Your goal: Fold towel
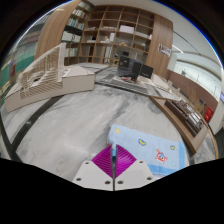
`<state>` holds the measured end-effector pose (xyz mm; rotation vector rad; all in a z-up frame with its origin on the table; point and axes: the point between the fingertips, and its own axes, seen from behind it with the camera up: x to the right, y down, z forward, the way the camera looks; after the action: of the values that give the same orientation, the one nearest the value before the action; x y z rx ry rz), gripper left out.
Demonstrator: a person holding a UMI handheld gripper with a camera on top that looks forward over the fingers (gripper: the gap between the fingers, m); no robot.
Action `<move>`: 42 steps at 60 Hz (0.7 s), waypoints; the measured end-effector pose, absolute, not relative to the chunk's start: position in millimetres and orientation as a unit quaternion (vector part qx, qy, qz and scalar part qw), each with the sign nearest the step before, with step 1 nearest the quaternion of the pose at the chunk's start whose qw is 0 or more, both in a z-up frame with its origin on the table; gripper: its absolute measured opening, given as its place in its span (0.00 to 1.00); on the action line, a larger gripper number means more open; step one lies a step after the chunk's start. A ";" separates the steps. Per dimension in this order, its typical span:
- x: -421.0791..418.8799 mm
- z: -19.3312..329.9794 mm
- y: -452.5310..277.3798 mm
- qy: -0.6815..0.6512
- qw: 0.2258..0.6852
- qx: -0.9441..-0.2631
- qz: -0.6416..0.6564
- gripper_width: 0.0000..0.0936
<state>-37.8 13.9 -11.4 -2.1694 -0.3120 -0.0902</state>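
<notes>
A light blue towel [150,146] with small coloured prints lies on the marbled grey table [70,120], just ahead and to the right of my fingers. My gripper [113,160] is shut, its magenta pads [104,160] pressed together on the towel's near left edge. The pinched edge rises as a thin strip between the pads. The rest of the towel spreads flat to the right of the fingers.
A white dish rack [35,78] stands at the left on the table. Dark objects [135,70] sit at the table's far end. Wooden shelving [115,30] lines the back wall. A wooden counter edge [185,120] runs along the right.
</notes>
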 end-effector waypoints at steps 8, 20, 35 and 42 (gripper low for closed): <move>-39.2 11.4 7.8 -0.106 0.464 -0.880 -0.004 0.01; 38.5 74.7 11.6 -0.010 0.505 -0.862 0.028 0.01; 142.0 12.7 7.2 0.075 0.453 -0.888 -0.002 0.01; 149.1 4.0 6.6 0.094 0.447 -0.890 0.015 0.03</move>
<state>149.1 6.6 4.0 -2.2027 0.2322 0.0379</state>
